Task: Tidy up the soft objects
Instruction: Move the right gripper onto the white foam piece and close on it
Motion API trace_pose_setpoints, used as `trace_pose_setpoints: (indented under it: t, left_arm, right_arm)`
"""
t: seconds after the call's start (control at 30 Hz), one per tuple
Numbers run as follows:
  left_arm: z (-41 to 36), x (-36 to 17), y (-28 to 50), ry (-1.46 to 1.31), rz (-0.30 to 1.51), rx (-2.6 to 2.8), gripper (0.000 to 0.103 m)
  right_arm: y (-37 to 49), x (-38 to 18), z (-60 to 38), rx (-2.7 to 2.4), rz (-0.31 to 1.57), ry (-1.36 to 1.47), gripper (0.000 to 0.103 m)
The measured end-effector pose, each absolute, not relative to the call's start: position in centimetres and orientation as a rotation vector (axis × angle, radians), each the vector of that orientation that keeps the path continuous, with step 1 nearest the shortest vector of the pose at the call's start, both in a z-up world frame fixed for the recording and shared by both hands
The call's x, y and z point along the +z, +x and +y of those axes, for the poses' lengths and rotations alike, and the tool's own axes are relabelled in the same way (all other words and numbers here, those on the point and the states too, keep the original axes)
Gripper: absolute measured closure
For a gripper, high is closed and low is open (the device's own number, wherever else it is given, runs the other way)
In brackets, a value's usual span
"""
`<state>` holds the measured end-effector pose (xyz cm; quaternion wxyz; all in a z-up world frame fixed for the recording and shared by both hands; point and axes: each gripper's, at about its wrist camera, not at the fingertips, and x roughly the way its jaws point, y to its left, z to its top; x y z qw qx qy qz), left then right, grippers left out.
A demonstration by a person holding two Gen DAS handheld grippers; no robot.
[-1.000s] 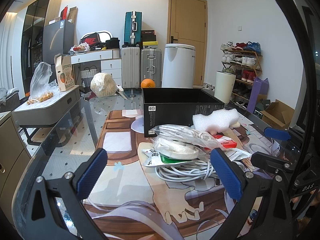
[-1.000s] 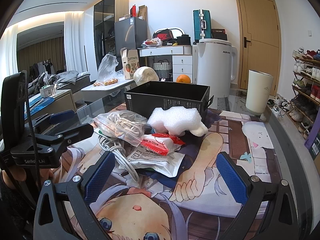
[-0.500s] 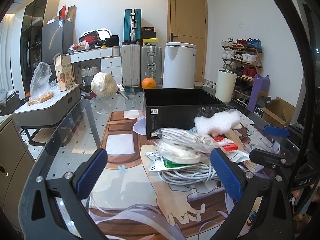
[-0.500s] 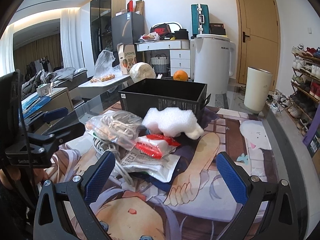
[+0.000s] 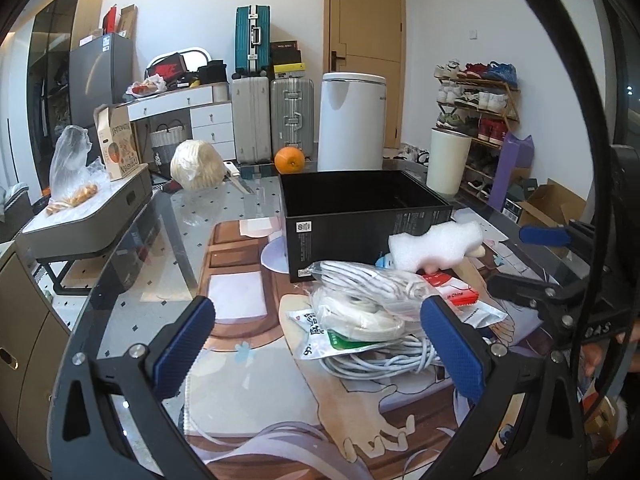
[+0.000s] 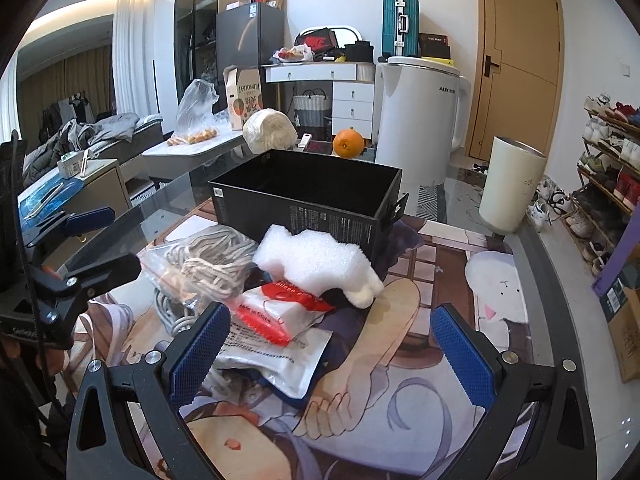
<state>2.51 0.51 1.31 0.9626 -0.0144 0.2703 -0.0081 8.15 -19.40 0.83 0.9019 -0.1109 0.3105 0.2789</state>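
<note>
- Left hand-held gripper (image 5: 320, 344): jaws spread wide, nothing between them; it hangs short of the pile on the glass-topped surface (image 5: 160, 248) with the printed mat
- Right hand-held gripper (image 6: 332, 344): likewise released and empty, facing the same pile from the other side
- Task items lie heaped just in front of the open rectangular black cardboard box (image 6: 308, 196), none inside it
- Irregular white foam block (image 6: 320, 260): light, spongy, resting on top, touching the box wall
- Clear zip bag of coiled off-white cord (image 6: 208, 260): slick film, lumpy contents
- Red-and-white sealed packet (image 6: 280, 312) overlies a flat silver foil pouch (image 6: 276, 360); both smooth and thin
- Loose grey-white cable coil (image 5: 380, 356) sits beneath the bags
- Risk: the items overlap, so lifting one may drag or topple its neighbours
- Risk: slippery film could slide from the pads; the foam could crush or spring out under a hard pinch
- Risk: cable loops may snag a finger or trail out of the box
</note>
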Motion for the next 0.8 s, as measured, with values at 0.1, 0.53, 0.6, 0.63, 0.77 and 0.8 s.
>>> trace_pose_setpoints:
  t: [0.1,0.53,0.6,0.63,0.77,0.8]
  left_arm:
    - [0.3,1.2,2.9,-0.035,0.557,-0.023,0.000]
    - [-0.1,1.1,4.5,-0.019,0.576,-0.033,0.000]
    - [-0.2,1.1,4.7,-0.018,0.580,-0.039,0.000]
    - [-0.2,1.2,4.7,-0.019,0.581,-0.041,0.000]
    - [0.0,1.1,4.9,-0.023,0.589,-0.042,0.000]
    - [0.1,1.0,5.0,-0.024,0.592,-0.041,0.000]
  right_arm:
    - [9.1,0.9,-19.2,0.570,0.654,-0.246,0.000]
    - [11.5,0.5,-16.9,0.578,0.691,-0.342,0.000]
    - [11.7,0.5,-16.5,0.578,0.687,-0.359,0.000]
    - [11.8,0.4,-16.3,0.577,0.685,-0.370,0.000]
    - [12.1,0.2,-15.7,0.582,0.693,-0.395,0.002]
    - [12.2,0.1,-15.6,0.585,0.695,-0.399,0.003]
